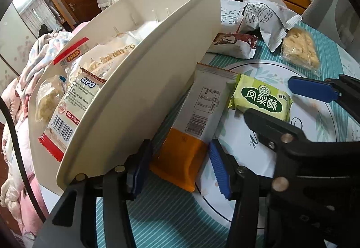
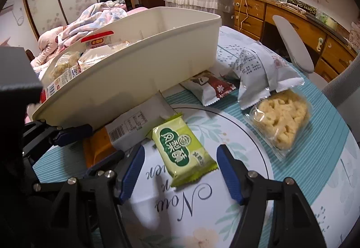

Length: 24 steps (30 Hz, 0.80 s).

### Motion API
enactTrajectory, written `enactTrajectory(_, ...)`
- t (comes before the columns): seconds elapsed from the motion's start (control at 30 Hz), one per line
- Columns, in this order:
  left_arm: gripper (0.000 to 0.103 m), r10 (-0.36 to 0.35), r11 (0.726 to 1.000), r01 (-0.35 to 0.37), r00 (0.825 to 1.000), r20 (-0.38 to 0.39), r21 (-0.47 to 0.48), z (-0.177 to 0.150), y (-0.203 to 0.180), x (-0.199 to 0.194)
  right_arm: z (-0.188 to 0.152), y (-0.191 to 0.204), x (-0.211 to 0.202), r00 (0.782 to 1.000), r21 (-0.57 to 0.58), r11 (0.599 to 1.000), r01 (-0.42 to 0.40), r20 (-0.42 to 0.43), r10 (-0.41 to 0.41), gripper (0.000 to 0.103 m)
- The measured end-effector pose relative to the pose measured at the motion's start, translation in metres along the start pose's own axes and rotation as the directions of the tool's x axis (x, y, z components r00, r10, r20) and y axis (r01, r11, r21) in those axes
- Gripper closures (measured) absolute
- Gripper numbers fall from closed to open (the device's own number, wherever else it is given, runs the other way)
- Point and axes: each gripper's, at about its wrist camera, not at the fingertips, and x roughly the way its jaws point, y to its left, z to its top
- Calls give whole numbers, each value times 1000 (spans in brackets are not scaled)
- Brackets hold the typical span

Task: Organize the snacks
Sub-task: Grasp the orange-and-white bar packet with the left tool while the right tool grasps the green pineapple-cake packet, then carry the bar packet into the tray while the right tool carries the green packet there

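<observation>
A cream plastic bin (image 1: pixel 139 81) stands tilted on the table and holds several snack packets, among them a Lipo biscuit pack (image 1: pixel 74 99). Under its near edge lies a long orange-and-white packet (image 1: pixel 198 117). My left gripper (image 1: pixel 180 169) is shut on the orange end, one blue pad on each side, with its left finger against the bin's corner. My right gripper (image 2: pixel 181 174) is open. A green pineapple-cake packet (image 2: pixel 182 153) lies flat between its pads, touching neither.
Beyond the green packet lie a brown-and-white packet (image 2: pixel 209 90), grey foil packets (image 2: pixel 258 68) and a clear bag of yellow puffed snack (image 2: pixel 281 119). The round table's teal striped cloth (image 2: pixel 326 117) ends near the bin's left side. A grey chair (image 2: pixel 294 43) stands behind.
</observation>
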Motion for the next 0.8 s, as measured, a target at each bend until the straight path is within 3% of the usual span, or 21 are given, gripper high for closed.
enactTrajectory(0.17, 55, -5, 1000, 5, 1000, 13, 12, -1, 0, 0, 3, -5, 12, 999, 26, 999, -31, -32, 32, 38)
enactTrajectory(0.23, 57, -8, 1000, 8, 1000, 14, 18, -1, -1, 0, 3, -4, 15, 999, 29, 999, -16, -52, 18, 52)
enactTrajectory(0.33, 62, -19, 1000, 19, 1000, 11, 20, 0, -3, 0, 3, -1, 15, 998, 14, 1000, 3, -69, -2, 61)
enactTrajectory(0.4, 63, -24, 1000, 24, 1000, 7, 20, 1, -4, 0, 2, -2, 14, 997, 37, 999, 4, -80, -1, 62)
enactTrajectory(0.63, 70, -89, 996, 89, 995, -41, -11, 0, -3, -6, -14, -26, -2, 995, 207, 977, 56, -94, -37, 63)
enactTrajectory(0.8, 71, -129, 992, 129, 990, -63, -3, -2, -4, -10, -33, -49, -29, 996, 407, 909, 91, -59, -74, 64)
